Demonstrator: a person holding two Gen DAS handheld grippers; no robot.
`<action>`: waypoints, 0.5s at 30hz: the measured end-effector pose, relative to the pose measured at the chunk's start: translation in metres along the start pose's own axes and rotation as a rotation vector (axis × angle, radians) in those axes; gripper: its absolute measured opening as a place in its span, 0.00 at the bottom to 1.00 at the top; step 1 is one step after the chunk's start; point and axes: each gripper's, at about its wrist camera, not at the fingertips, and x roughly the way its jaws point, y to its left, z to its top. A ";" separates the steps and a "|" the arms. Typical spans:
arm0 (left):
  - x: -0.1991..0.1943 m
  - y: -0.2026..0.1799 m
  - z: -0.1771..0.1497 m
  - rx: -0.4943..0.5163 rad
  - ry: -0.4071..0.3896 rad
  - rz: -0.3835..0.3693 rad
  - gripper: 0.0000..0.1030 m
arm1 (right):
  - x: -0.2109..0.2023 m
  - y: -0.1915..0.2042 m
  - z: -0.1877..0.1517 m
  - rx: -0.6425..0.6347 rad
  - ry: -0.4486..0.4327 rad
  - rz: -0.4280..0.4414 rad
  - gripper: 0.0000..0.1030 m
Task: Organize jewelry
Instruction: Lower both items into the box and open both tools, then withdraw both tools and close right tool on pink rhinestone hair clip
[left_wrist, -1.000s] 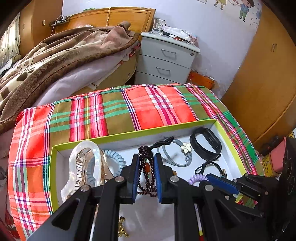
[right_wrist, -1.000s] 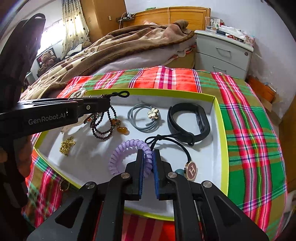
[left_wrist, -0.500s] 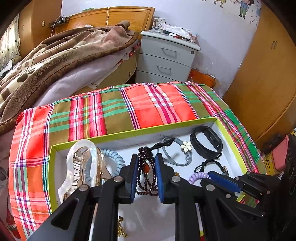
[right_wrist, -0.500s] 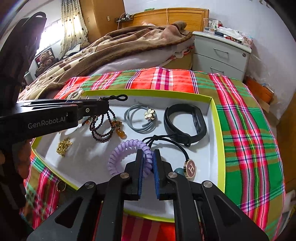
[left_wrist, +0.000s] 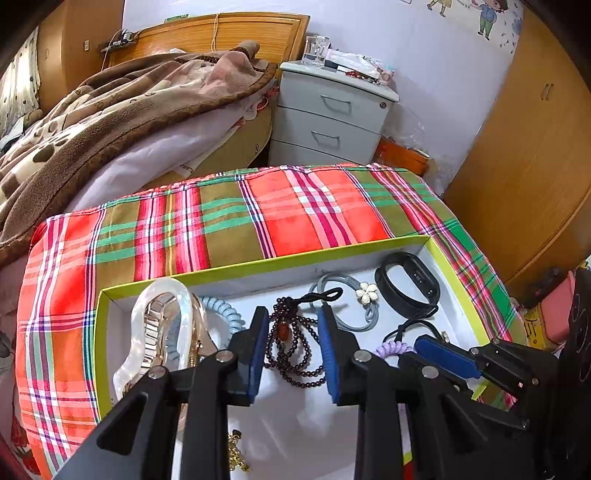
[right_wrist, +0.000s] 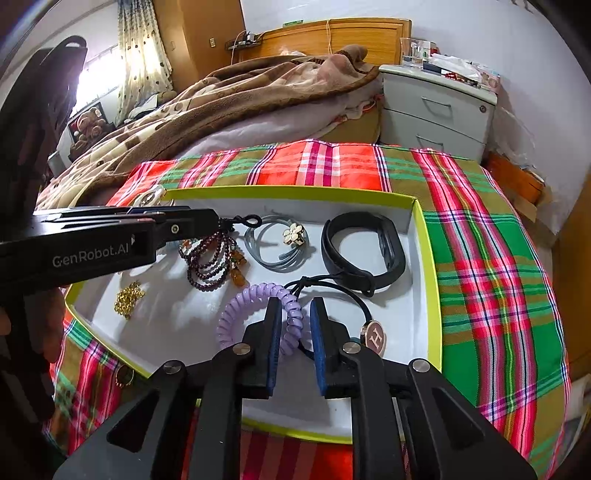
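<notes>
Two grippers work over one tray. In the right wrist view, the right gripper (right_wrist: 292, 334) fills the lower centre of the frame. Its jaws stand a little apart, with a gap on each side of the purple coil hair tie (right_wrist: 258, 314), so it straddles the coil without pinching it. The coil lies flat on the white floor of the tray (right_wrist: 428, 258), and its ring spreads to the left of the fingers. Just right of the fingers lies the round pendant (right_wrist: 373, 335) on its black cord.

In the left wrist view, the left gripper (left_wrist: 293, 345) stands at the lower centre with its jaws moderately wide. The dark bead bracelet (left_wrist: 291, 343) lies between the blue pads, apparently touching neither, and its long axis runs away from the camera, along the fingers. So each gripper is the nearer one to its own piece.

Farther up in the frame lie the grey hair tie with a flower (left_wrist: 364, 295) and the black band (left_wrist: 406, 284), near the far right corner of the tray. At the left are the pale hair claw (left_wrist: 162, 325) and a blue coil (left_wrist: 225, 314).

Compared with one second ago, both pairs of jaws were nearly closed on these pieces and have opened, and both pieces now rest on the tray floor.
</notes>
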 end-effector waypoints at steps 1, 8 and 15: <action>0.000 -0.001 0.000 0.003 0.000 0.004 0.31 | -0.001 0.000 0.000 0.001 -0.001 0.001 0.17; -0.013 -0.005 -0.004 0.007 -0.015 -0.010 0.38 | -0.009 0.002 0.000 0.008 -0.023 0.006 0.34; -0.042 -0.012 -0.015 0.019 -0.059 0.005 0.42 | -0.028 0.007 -0.004 0.008 -0.059 0.003 0.35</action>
